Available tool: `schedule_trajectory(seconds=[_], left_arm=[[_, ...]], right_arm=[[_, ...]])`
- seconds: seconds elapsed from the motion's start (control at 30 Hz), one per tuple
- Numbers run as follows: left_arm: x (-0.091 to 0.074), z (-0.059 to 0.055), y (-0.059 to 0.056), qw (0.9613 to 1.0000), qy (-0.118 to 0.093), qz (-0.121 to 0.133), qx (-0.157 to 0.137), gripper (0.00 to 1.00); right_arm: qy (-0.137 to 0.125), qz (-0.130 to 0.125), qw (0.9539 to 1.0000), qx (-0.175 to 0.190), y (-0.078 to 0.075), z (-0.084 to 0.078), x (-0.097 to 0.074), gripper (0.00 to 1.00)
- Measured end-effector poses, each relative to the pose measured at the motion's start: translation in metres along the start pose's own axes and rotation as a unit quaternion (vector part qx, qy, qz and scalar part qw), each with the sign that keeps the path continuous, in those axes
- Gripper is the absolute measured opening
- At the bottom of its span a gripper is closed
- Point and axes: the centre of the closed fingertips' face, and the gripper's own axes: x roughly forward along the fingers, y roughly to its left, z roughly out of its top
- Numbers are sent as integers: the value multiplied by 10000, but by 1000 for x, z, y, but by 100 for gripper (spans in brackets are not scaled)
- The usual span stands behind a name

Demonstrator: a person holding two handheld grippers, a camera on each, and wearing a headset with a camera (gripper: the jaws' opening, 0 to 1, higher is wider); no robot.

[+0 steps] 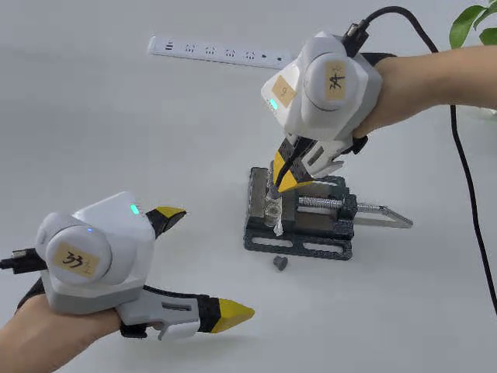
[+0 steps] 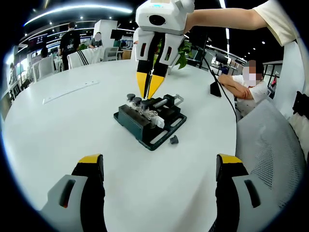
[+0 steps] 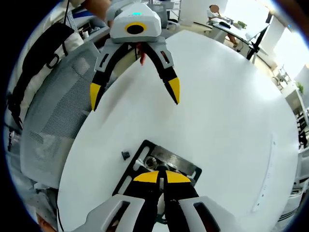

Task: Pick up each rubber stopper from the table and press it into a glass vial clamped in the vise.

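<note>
Smooth matt white table (image 1: 116, 116); dark matt metal vise (image 1: 311, 247) (its screw (image 1: 322, 203) bare, bright metal); clear glossy glass vial (image 1: 272, 208); dull grey rubber stopper (image 1: 280, 263).

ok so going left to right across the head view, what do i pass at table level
left gripper → vise → black cable; the right gripper and loose stopper overlap the vise, so they're left out

Small grey rubber stopper (image 1: 280, 263) loose just beside the dark vise (image 1: 311, 237), clear glass vials (image 1: 273, 211) upright in it.
</note>
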Motion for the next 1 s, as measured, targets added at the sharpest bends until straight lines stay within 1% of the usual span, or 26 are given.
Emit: schedule_trajectory(seconds=[0.23, 0.37, 0.47, 0.63, 0.8, 0.83, 0.9, 0.93, 1.0], left_arm=[[-1, 0, -2, 10000, 22, 6, -8, 96], [0, -2, -3, 10000, 36, -3, -22, 96], [0, -3, -2, 10000, 33, -5, -32, 96], [-1, -3, -3, 10000, 41, -6, -45, 96], [0, -4, -4, 10000, 35, -17, -56, 96], [0, -4, -4, 10000, 35, -20, -57, 96], [1, -4, -4, 10000, 27, -21, -66, 96], [1, -4, -3, 10000, 28, -16, -68, 96], [1, -5, -2, 10000, 18, -15, -82, 96]], right_arm=[[6, 31, 10000, 32, 0, 0, 2, 0], [20, 57, 10000, 1, 1, 1, 4, 0], [87, 65, 9999, -53, 1, 0, 6, 0], [90, 55, 9999, -59, 0, -1, 6, 0], [221, 65, 9994, -271, 1, 0, 7, 0], [248, 82, 9993, -261, 0, 0, 8, 0], [281, 124, 9995, -104, -1, 0, 8, 0], [251, 157, 9996, -30, -1, 0, 8, 0], [234, 180, 9996, 9, 1, 0, 7, 0]])
